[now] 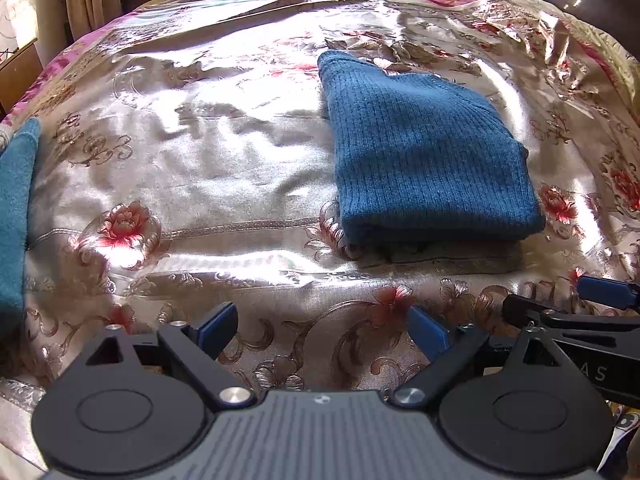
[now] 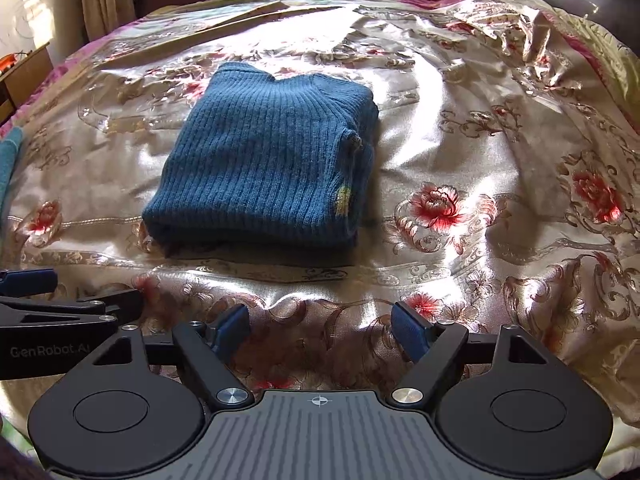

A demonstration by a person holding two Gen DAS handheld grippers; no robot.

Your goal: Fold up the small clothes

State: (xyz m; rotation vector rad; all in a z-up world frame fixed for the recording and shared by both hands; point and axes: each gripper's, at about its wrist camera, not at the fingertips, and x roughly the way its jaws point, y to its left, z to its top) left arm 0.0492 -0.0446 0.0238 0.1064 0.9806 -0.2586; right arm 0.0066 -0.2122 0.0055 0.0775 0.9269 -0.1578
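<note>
Bright sunlit glare on satin bedspread (image 1: 224,128), hard shadows, fisheye-warped edges, sl. soft

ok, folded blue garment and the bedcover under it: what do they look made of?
Folded blue garment: knit, probably wool or acrylic; vertical ribs, matte fuzzy surface. Bedcover: satin-like woven fabric, maybe polyester or silk; glossy glare patches, sharp creases, red floral pattern that looks woven or embroidered.

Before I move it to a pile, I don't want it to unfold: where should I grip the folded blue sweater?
Probably the thick folded edge nearest the grippers, on the blue sweater, coming in low from the front. The layers there meet in one rounded fold; the right side shows loose stacked edges.
</note>
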